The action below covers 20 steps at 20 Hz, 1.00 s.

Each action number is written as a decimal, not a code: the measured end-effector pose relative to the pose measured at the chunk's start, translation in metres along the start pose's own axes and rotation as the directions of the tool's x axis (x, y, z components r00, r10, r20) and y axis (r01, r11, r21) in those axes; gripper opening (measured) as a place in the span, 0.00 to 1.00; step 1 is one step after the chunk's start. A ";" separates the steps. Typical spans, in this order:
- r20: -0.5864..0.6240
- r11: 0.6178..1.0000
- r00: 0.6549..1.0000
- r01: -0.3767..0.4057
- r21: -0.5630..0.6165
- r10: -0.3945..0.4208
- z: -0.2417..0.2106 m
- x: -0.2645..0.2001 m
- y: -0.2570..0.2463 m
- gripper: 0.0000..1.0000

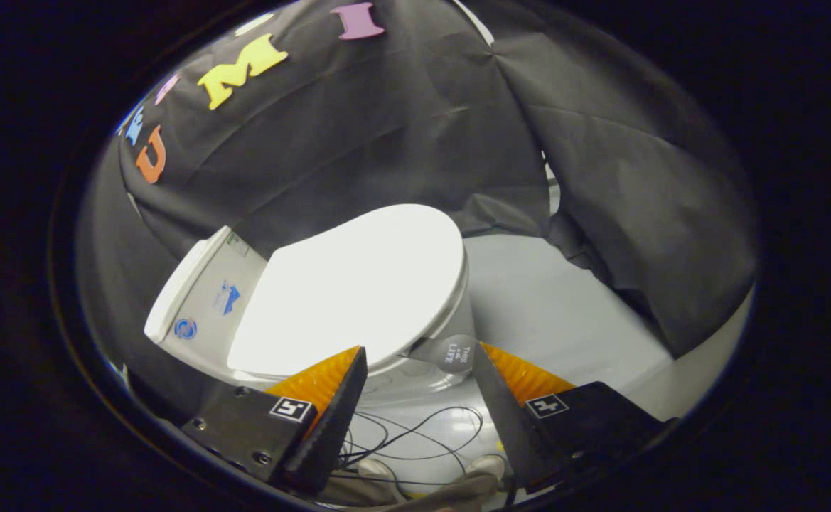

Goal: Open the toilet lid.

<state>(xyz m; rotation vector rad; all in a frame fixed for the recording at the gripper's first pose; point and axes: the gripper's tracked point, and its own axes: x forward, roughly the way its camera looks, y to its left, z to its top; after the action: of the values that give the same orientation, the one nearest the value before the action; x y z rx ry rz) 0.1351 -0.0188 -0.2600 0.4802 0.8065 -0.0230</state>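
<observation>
A white toilet stands ahead of me with its lid point(351, 284) down flat on the seat. Its tank point(205, 295) lies beyond the lid, against the black cloth. A clear plastic tab point(454, 353) sticks out from the lid's near edge, just ahead of the gap between my fingers. My gripper point(419, 355) is open, with nothing held. One fingertip point(347, 363) overlaps the lid's near rim in the view; whether it touches is unclear. The other fingertip point(490, 359) sits beside the tab.
Thin black cables point(415, 437) loop over the pale floor point(564, 320) below the fingers. Black cloth point(635, 185) drapes behind and beside the toilet, hanging down close to the bowl's side.
</observation>
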 end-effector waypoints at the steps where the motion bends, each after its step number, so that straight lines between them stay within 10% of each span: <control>1: -0.010 1.000 1.000 0.001 0.010 0.000 0.000 0.003 -0.003 0.93; 12: -0.086 0.998 0.996 -0.023 0.055 0.028 -0.014 0.049 -0.029 0.89; 20: -0.135 0.915 0.966 -0.155 0.373 0.219 -0.018 0.065 -0.019 0.77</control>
<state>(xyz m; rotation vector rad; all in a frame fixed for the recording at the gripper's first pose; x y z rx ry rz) 0.1638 -0.0178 -0.3238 0.9176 0.9295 0.0515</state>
